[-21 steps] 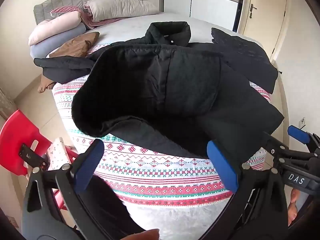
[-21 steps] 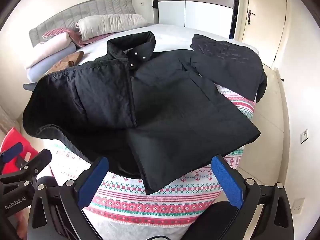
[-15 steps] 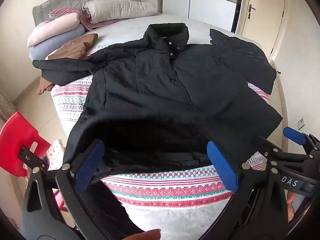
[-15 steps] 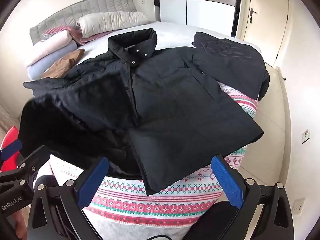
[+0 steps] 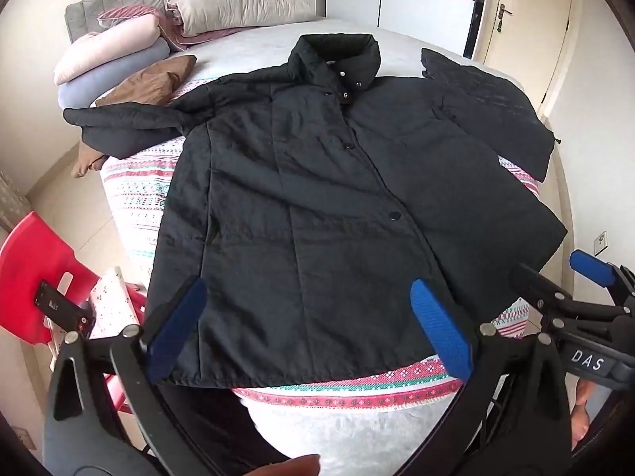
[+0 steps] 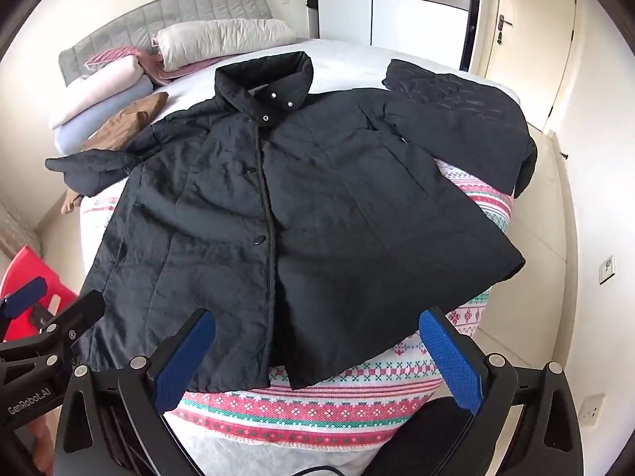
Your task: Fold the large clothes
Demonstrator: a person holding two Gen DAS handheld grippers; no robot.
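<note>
Black jacket (image 5: 317,198) flat on bed (image 5: 357,428); brown garment (image 5: 154,79), folded bedding (image 5: 115,45) behind; left gripper (image 5: 305,329), right gripper (image 6: 317,361) wide, empty.

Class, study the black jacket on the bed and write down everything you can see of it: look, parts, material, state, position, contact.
The black jacket is quilted, looks like padded fabric, with a stand-up collar bearing metal snaps and a front placket with dark buttons. It lies spread face up and closed, hem toward the cameras, on a patterned red, green and white blanket on the bed. Both sleeves stretch sideways. Neither open gripper touches it.
</note>
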